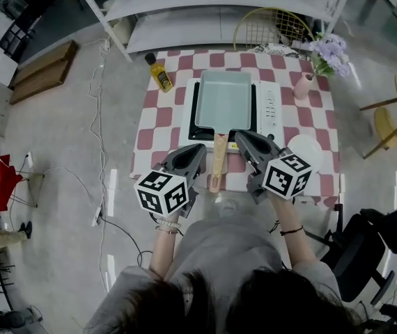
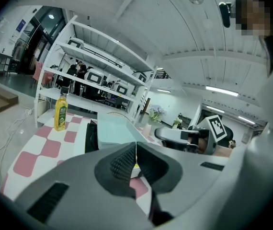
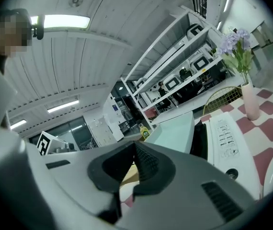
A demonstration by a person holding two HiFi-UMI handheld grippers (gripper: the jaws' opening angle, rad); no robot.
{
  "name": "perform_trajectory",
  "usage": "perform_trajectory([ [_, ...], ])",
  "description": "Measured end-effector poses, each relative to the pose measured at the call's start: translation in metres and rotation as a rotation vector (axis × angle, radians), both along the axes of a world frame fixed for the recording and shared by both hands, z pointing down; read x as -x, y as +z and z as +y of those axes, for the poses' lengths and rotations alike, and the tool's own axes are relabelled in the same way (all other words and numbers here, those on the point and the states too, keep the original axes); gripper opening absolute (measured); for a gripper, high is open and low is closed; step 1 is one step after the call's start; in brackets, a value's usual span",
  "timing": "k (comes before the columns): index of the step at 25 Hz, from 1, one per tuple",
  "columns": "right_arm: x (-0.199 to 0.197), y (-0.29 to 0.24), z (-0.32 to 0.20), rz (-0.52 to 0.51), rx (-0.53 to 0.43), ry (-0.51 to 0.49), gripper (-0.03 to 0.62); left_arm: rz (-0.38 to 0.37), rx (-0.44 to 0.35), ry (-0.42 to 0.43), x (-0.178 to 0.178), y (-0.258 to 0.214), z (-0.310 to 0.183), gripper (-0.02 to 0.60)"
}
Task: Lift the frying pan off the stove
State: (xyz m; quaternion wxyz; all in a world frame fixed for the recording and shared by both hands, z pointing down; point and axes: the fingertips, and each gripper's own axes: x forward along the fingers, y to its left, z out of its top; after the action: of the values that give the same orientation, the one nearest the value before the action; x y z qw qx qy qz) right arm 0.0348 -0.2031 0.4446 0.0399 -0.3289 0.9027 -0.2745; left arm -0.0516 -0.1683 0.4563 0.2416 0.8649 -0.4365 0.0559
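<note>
A pale teal rectangular frying pan [image 1: 224,101] sits on a white stove [image 1: 271,106], its wooden handle [image 1: 217,160] pointing toward me. My left gripper [image 1: 200,148] is just left of the handle and my right gripper [image 1: 239,136] just right of it, near the pan's base. Both are shut with nothing between their jaws. In the left gripper view the shut gripper [image 2: 135,158] faces the pan [image 2: 110,131]. In the right gripper view the shut gripper [image 3: 134,159] has the pan [image 3: 175,132] and stove [image 3: 225,138] ahead, with a strip of the handle [image 3: 127,174] below its jaws.
A yellow oil bottle [image 1: 160,74] stands at the back left of the red-and-white checked table [image 1: 158,127]. A pink vase with purple flowers [image 1: 304,83] is at the back right and a white plate [image 1: 307,148] right of the stove. A wire basket [image 1: 271,28] lies behind.
</note>
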Motion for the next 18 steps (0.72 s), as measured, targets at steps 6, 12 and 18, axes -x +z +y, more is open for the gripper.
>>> perform_trajectory([
  [6,0.007,0.004,-0.005,-0.031,0.021,-0.031,0.023,0.055,0.049,-0.024,0.002,0.004,-0.008,0.028],
  [12,0.015,0.011,-0.003,-0.047,0.092,-0.042,0.023,0.049,0.148,0.001,0.004,0.012,-0.006,0.028],
  [18,0.010,0.016,-0.005,-0.102,0.170,0.012,0.025,0.081,0.218,0.065,-0.003,0.017,-0.001,0.029],
])
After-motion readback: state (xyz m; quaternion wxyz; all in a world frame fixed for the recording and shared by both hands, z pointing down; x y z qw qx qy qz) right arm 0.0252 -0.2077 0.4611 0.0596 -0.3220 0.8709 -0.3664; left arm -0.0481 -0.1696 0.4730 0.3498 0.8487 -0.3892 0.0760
